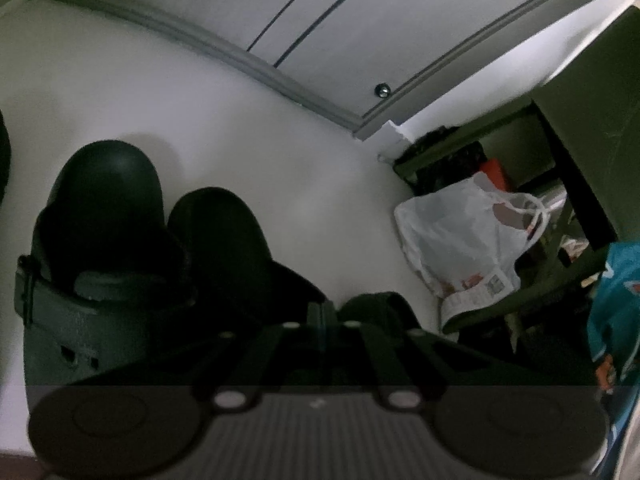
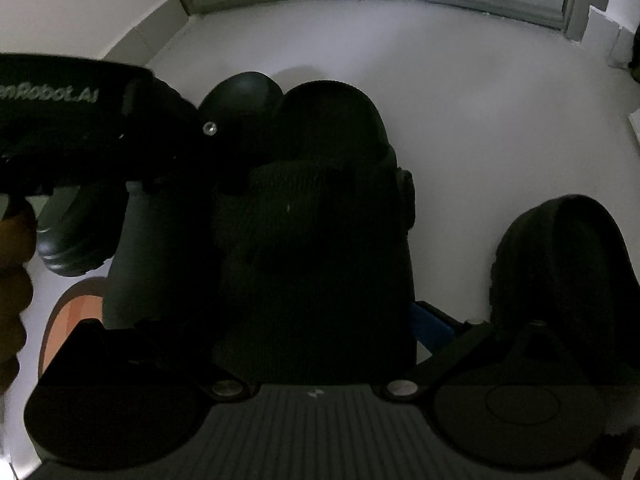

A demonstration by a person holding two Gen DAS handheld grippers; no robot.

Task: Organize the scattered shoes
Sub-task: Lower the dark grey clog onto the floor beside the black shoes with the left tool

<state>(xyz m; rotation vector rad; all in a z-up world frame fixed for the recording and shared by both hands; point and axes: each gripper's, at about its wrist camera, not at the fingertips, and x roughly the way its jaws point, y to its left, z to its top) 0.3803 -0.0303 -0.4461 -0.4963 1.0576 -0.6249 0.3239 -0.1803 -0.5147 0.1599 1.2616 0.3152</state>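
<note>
Dark-green rubber clog on the pale floor, toe toward the door, with a black shoe just beside it: seemingly one pair being lined up. Left gripper pinched fully closed, nothing clearly in it. Right gripper spread wide around that black shoe; pressing or not, cannot tell. Another dark shoe well apart, not yet placed. Roughly midway, at a guess.

Home entryway, pale floor, grey baseboard, dark clogs, plastic shopping bag, cluttered shelf
</note>
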